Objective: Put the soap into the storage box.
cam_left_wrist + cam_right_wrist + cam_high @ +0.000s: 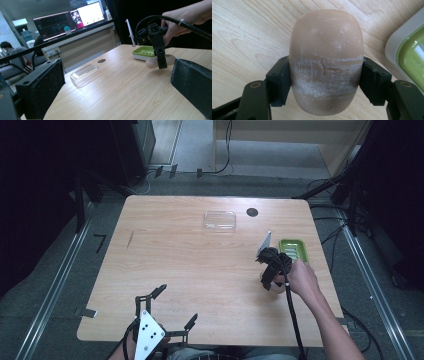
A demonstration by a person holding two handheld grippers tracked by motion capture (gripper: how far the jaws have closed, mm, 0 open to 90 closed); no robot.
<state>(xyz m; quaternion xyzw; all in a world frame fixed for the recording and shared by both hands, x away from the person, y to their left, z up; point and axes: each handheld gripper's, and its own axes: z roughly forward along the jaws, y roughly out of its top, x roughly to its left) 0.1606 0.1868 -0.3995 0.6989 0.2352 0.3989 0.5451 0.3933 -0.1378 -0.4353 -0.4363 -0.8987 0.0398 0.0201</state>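
Right gripper (325,82) clamped on tan oval soap bar (326,60) over wooden bench (190,265), beside green soap dish (294,250), bar's underside hidden, left gripper (175,307) jaws spread, empty, partly cut off.

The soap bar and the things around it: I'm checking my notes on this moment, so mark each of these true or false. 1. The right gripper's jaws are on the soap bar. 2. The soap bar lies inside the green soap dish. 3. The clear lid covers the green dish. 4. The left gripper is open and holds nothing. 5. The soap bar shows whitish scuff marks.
1. True: the right gripper has its jaws pressed on both sides of the soap bar.
2. False: the soap sits on the wooden table, beside the green soap dish.
3. False: the clear lid lies apart on the table, farther from the person.
4. True: the left gripper has its jaws spread wide, with nothing between them.
5. True: a band of whitish scuffs crosses the bar.
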